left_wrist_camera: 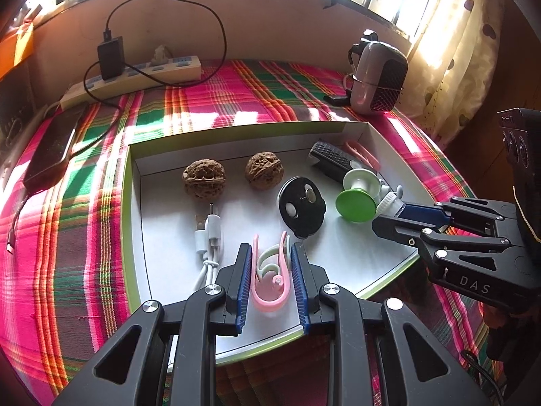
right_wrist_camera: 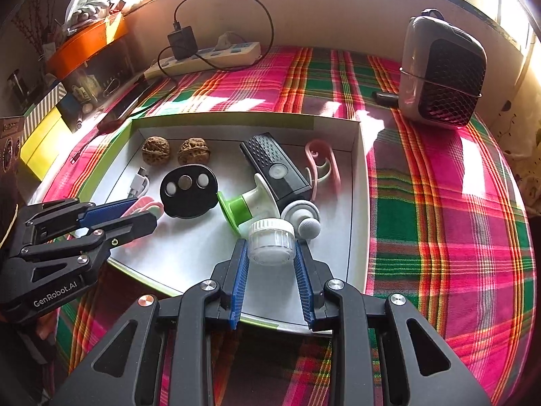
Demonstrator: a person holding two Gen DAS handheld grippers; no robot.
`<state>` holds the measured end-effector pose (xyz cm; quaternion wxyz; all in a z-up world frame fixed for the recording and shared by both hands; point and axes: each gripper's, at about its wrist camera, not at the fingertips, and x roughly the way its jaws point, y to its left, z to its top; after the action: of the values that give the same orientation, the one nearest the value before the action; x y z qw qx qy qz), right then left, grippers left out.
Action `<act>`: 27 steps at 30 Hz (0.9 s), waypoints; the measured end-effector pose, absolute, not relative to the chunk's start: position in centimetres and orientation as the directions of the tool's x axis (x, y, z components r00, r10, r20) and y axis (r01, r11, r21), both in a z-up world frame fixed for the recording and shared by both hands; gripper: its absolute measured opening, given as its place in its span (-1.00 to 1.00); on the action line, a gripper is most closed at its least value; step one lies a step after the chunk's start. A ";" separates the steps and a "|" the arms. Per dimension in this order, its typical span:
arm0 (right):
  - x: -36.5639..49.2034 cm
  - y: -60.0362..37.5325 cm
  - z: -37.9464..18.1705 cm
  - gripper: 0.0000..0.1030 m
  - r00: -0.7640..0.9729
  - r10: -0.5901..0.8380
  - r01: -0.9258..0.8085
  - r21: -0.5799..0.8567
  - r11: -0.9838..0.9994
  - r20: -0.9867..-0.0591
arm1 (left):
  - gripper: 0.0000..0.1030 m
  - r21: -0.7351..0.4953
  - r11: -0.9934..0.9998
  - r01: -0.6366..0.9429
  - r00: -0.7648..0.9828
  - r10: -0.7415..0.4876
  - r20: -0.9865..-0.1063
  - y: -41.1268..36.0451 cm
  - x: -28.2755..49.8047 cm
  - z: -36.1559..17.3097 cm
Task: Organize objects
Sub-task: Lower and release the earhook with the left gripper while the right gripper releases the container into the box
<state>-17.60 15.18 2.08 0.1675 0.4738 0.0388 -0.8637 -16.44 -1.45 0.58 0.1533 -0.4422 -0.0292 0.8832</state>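
Observation:
A white shallow box with a green rim [left_wrist_camera: 236, 135] lies on the plaid cloth. My left gripper [left_wrist_camera: 270, 248] is low over its near edge, shut on a pink and pale green clip [left_wrist_camera: 270, 280]. From the right comes my right gripper [right_wrist_camera: 270, 243], shut on a small clear jar with a white ribbed cap [right_wrist_camera: 270, 248], just above the box floor. Inside the box lie two walnuts [left_wrist_camera: 204, 182], a black disc with buttons [left_wrist_camera: 301, 211], a green and white spool [left_wrist_camera: 356, 199], a black remote-like device [left_wrist_camera: 334, 162], a white USB cable [left_wrist_camera: 208, 243] and a second pink clip [right_wrist_camera: 321, 165].
A white round earpiece-like item [right_wrist_camera: 304, 218] lies just beyond the jar. Behind the box are a power strip with a black charger [left_wrist_camera: 142, 77], a dark phone [left_wrist_camera: 50, 152] at the left and a grilled pink-grey unit [left_wrist_camera: 378, 77] at the right. Boxes [right_wrist_camera: 44, 128] stand off the cloth's left edge.

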 end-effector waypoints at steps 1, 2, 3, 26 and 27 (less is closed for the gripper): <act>-17.7 15.1 2.1 -0.44 -0.493 -0.252 0.327 0.091 -0.941 -0.833 | -0.58 -0.186 -0.951 -0.246 -0.561 0.297 -0.773 -1.4 -16.4 0.6; -17.7 15.1 2.0 -0.44 -0.490 -0.251 0.326 0.091 -0.941 -0.835 | -0.58 -0.187 -0.951 -0.246 -0.561 0.297 -0.773 -1.4 -16.4 0.6; -17.8 15.1 2.0 -0.44 -0.487 -0.251 0.324 0.094 -0.942 -0.837 | -0.58 -0.187 -0.951 -0.247 -0.560 0.298 -0.773 -1.4 -16.4 0.6; -18.0 14.9 1.8 -0.44 -0.476 -0.235 0.315 0.084 -0.945 -0.848 | -0.57 -0.180 -0.952 -0.249 -0.556 0.292 -0.778 -1.2 -16.6 0.6; -18.1 14.9 1.8 -0.44 -0.477 -0.234 0.314 0.084 -0.946 -0.847 | -0.57 -0.178 -0.952 -0.249 -0.556 0.291 -0.778 -1.2 -16.6 0.6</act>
<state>-18.07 14.90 1.81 0.1596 0.4860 0.0414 -0.8583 -16.56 -1.23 0.58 0.1531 -0.4454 -0.0239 0.8818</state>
